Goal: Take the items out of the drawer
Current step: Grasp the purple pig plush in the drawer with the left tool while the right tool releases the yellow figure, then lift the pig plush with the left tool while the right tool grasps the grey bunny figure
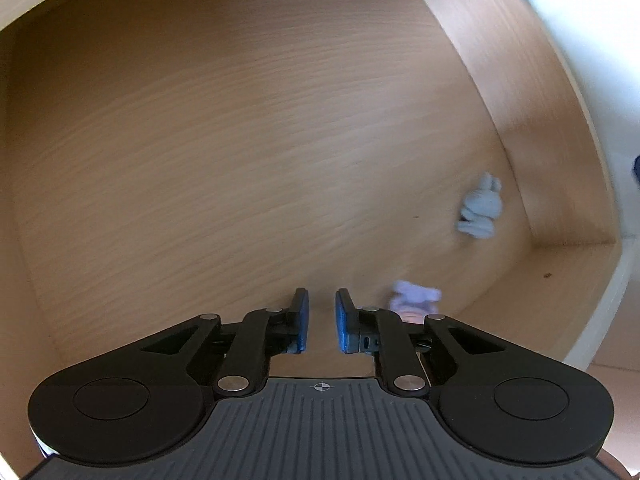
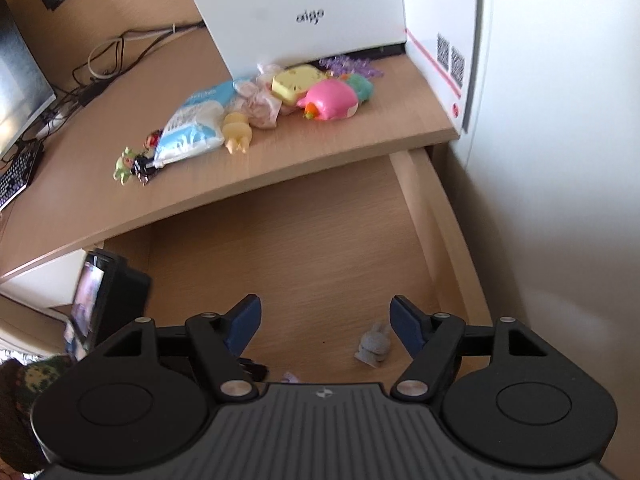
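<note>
While the right gripper [image 2: 325, 326] gapes, the grey toy [image 2: 374, 346] lies between its fingers [image 2: 406, 326]

A home office or study corner. A light wood-grain worktop [image 2: 280, 160] fills the upper half of the right wrist view, with an open drawer [image 2: 320, 240] of the same wood pulled out below it. At the left edge stand a monitor [image 2: 18, 80] and, lower, part of a keyboard [image 2: 16, 176]; tangled cables [image 2: 108, 56] run across the upper left. A white box [image 2: 304, 12] marked "aigo" stands at upper centre against a pale wall [image 2: 560, 160] on the right. Household clutter lies before the box: soft toys [image 2: 320, 92], a blue-and-white packet [image 2: 192, 124] and small figurines [image 2: 136, 166].
</note>
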`<state>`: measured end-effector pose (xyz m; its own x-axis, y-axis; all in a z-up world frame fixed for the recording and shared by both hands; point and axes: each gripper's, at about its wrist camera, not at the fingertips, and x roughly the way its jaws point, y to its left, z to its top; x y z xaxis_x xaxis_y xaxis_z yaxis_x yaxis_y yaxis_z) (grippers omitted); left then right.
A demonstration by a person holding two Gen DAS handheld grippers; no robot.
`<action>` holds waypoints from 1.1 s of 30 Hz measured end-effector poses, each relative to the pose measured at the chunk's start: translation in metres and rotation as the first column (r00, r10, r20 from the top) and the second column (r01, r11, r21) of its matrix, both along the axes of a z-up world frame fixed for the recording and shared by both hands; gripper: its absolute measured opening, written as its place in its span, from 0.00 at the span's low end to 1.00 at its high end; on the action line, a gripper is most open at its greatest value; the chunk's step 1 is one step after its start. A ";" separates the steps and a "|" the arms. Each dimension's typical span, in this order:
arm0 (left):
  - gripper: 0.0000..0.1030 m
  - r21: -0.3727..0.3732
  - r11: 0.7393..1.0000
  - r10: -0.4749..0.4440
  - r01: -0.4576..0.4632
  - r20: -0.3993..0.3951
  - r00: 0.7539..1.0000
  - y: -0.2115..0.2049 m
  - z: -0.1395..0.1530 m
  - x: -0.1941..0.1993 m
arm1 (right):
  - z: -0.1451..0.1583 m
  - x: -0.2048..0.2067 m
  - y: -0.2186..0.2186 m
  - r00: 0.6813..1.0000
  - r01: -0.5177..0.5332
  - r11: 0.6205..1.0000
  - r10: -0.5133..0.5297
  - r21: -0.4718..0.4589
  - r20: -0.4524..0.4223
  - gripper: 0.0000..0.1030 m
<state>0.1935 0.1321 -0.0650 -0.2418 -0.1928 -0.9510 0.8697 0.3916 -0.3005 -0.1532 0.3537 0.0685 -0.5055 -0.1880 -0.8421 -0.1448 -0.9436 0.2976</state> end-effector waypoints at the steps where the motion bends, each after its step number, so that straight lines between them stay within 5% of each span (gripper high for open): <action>1: 0.17 -0.009 1.000 0.008 -0.008 -0.005 1.000 0.005 0.002 0.002 | -0.005 -0.002 0.001 1.000 -0.004 1.000 0.004 0.000 0.016 0.70; 9: 0.18 -0.108 0.993 -0.063 0.037 -0.249 0.966 -0.005 0.007 0.004 | -0.027 -0.004 0.006 0.996 -0.040 0.999 0.039 0.013 0.083 0.70; 22: 0.30 -0.043 0.976 -0.216 0.212 -0.157 0.964 -0.035 -0.012 -0.036 | -0.025 0.003 0.016 0.997 -0.020 1.000 0.019 0.012 0.079 0.77; 30: 0.27 -0.045 0.975 -0.223 0.219 -0.169 0.960 -0.030 -0.004 -0.025 | -0.026 0.004 0.023 0.996 -0.017 1.000 0.016 0.012 0.093 0.77; 33: 0.27 -0.075 0.985 -0.166 0.155 -0.186 0.968 -0.015 0.006 -0.006 | -0.029 -0.003 0.025 0.995 -0.037 0.999 0.039 -0.017 0.096 0.77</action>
<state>0.1878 0.1173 -0.0587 -0.4501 -0.1916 -0.8722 0.8439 0.2279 -0.4856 -0.1560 0.3786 0.0393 -0.4144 -0.2188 -0.8834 -0.1374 -0.9445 0.2984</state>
